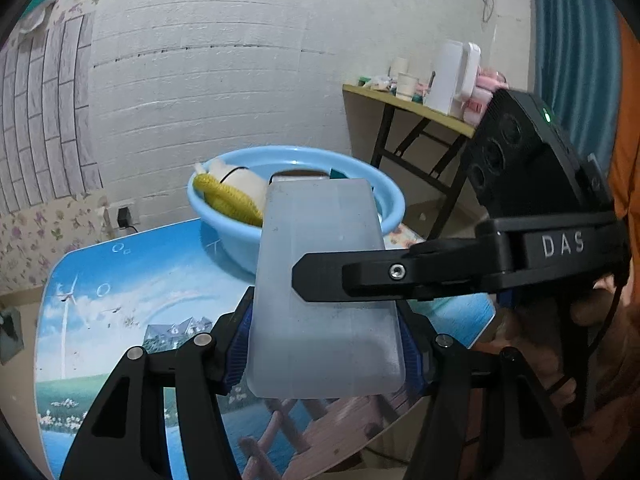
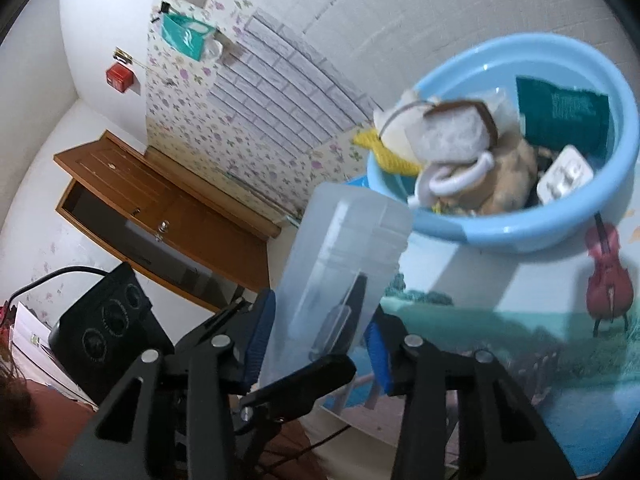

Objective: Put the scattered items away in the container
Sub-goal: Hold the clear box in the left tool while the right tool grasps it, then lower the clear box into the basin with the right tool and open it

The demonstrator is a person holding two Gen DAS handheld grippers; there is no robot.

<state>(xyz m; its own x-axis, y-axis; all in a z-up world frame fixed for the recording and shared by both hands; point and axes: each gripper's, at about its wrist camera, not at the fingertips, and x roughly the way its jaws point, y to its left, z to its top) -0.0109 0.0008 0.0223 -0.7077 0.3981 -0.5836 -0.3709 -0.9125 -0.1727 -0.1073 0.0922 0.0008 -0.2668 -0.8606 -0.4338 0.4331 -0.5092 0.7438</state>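
Note:
A translucent plastic box (image 1: pixel 320 280) is lifted above the picture-printed table (image 1: pixel 132 280), just in front of the light blue basin (image 1: pixel 394 202). My left gripper (image 1: pixel 324 344) is shut on its lower sides with the blue pads (image 1: pixel 237 344). In the right wrist view, my right gripper (image 2: pixel 320 340) is shut on the same box (image 2: pixel 340 248) across its thin faces. One right finger (image 1: pixel 348 276) crosses the box's front. The basin (image 2: pixel 520 234) holds a yellow knitted toy (image 1: pixel 224 196), a bread-like block (image 2: pixel 452 128), a teal packet (image 2: pixel 560 116) and a white blister pack (image 2: pixel 564 176).
A folding side table (image 1: pixel 404 106) with white containers stands at the back right against the wall. A wooden door (image 2: pixel 160 200) is off to the left in the right wrist view. A person's hand and orange sleeve (image 1: pixel 624 184) hold the right gripper's handle.

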